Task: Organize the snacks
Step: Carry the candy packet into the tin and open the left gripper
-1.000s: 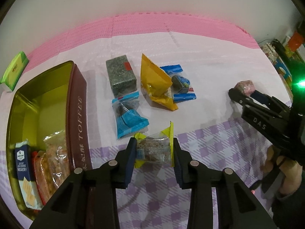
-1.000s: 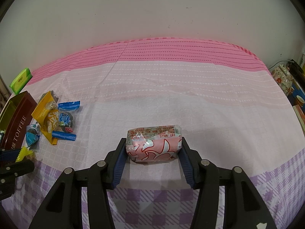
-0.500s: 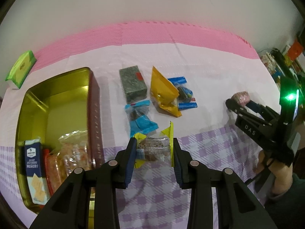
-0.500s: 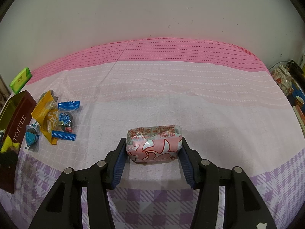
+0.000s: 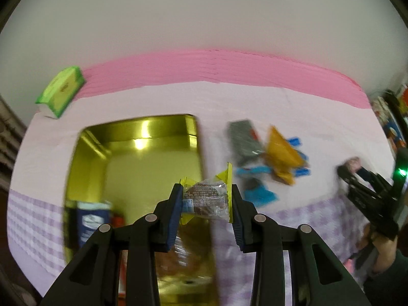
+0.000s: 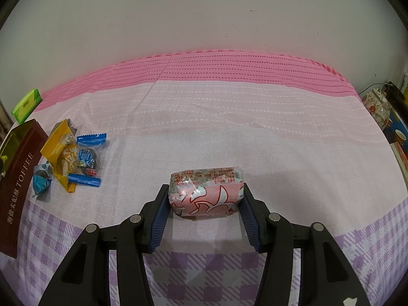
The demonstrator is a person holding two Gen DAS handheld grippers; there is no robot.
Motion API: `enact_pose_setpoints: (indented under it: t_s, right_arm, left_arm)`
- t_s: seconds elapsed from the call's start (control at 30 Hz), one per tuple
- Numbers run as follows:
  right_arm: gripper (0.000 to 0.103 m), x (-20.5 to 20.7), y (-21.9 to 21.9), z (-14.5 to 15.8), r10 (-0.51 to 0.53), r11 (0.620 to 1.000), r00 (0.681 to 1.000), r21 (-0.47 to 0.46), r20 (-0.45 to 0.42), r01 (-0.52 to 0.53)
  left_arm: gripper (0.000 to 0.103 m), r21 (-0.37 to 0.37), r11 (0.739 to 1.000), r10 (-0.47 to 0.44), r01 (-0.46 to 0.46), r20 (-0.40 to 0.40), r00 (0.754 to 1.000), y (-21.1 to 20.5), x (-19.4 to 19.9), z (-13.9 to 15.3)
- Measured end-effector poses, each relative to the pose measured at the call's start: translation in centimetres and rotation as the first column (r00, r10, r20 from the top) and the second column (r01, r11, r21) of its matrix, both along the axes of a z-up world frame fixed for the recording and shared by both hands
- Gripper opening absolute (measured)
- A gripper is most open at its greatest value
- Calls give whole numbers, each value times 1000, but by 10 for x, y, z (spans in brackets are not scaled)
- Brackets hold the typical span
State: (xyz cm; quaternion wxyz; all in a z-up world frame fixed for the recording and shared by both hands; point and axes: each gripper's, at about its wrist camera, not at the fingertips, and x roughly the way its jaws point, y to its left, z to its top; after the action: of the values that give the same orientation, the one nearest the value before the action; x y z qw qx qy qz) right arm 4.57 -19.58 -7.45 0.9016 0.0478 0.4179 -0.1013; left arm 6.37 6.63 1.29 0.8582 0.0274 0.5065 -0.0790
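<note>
Snacks are split between the two grippers, a tin and a loose pile on the cloth. The left gripper [image 5: 206,201] is clamped on a clear-wrapped brown snack [image 5: 207,200] with yellow crimped ends, held in the air over the tin's right wall; both blue pads press the wrapper's ends. Below it the tin [image 5: 89,153], gold inside and open, holds a dark blue packet [image 5: 91,219] standing at its near left, a red-edged packet beside that, and a clear bag of brownish biscuits [image 5: 183,255] at the near end; its far half is bare. From the right wrist the tin's maroon side [image 6: 17,178] reads "TOFFEE", with Chinese characters that I cannot read.

The right gripper [image 6: 206,199] is closed on a pink and white pack [image 6: 207,193] with red print, too small to read; the pack's underside meets the cloth [image 6: 229,132].

Right of the tin lies the pile: a blue-wrapped dark sweet [image 6: 40,178] nearest the tin, an orange pouch [image 6: 62,150], touching it a clear wrapper with blue ends [image 6: 88,158], and a grey block [image 5: 243,137] behind, blurred in the left view.

At the far left edge of the cloth sits a green box [image 5: 61,91], its label unreadable.
</note>
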Motion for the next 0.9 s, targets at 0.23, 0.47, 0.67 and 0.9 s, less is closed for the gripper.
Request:
enact_pose_setpoints:
  t_s: [0.23, 0.47, 0.67, 0.9]
  right_arm:
    - [51, 0, 0, 0, 0, 1000, 1000, 0, 0, 0]
    - [51, 0, 0, 0, 1, 1000, 1000, 0, 0, -1]
    - [51, 0, 0, 0, 2, 1000, 1000, -1, -1, -2]
    - [51, 0, 0, 0, 2, 1000, 1000, -2, -1, -2]
  left_arm:
    - [36, 85, 992, 91, -91, 0, 996, 44, 29, -15]
    - [37, 142, 982, 132, -124, -47, 990, 75, 60, -38]
    - [37, 175, 975, 151, -135, -81, 985, 82, 72, -53]
    - [37, 196, 971, 153, -134, -84, 985, 82, 71, -58]
